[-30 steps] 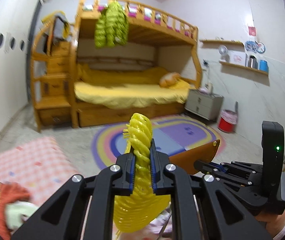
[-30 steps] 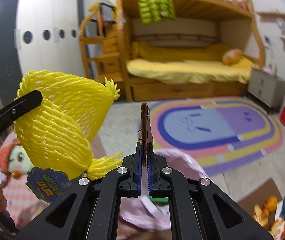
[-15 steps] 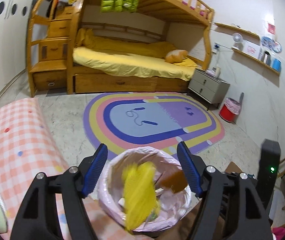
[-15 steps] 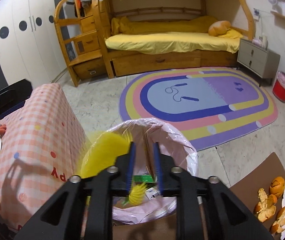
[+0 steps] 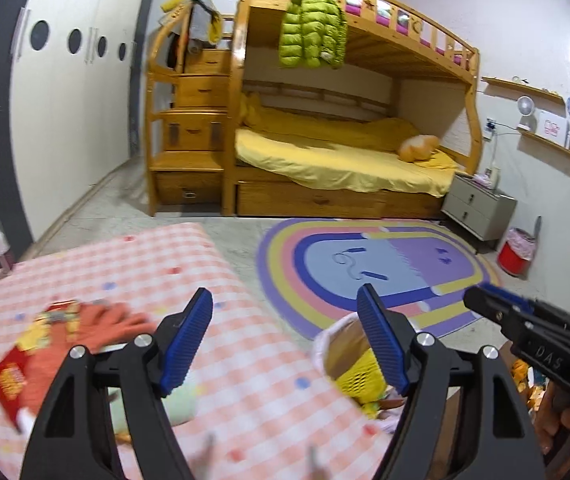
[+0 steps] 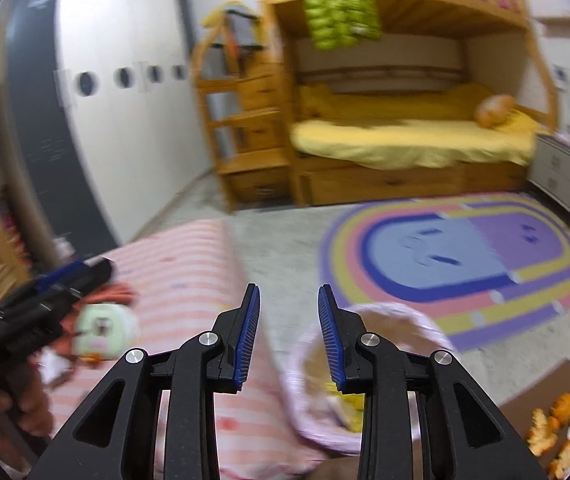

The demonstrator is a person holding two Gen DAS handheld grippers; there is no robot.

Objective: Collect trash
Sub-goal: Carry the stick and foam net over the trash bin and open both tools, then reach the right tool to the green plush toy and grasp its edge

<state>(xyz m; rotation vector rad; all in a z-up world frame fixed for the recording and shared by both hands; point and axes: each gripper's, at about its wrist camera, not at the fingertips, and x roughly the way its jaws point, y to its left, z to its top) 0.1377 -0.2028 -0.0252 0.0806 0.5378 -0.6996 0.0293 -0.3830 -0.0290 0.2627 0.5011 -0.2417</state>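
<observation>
Fingers of my left gripper stand wide apart, gripping nothing. Left wrist view: the yellow net lies inside the pink-lined bin, just right of the checked table; wrappers remain on the table, presumably next. Right wrist view: my right gripper is opening, empty, above the bin; orange peels lie right of it.

Item one: a bin lined with a pale pink bag, standing on the floor just beside the table's edge. I see yellow foam netting lying inside it against a brown piece. Item two: orange peels, scattered on brown cardboard at my right.
</observation>
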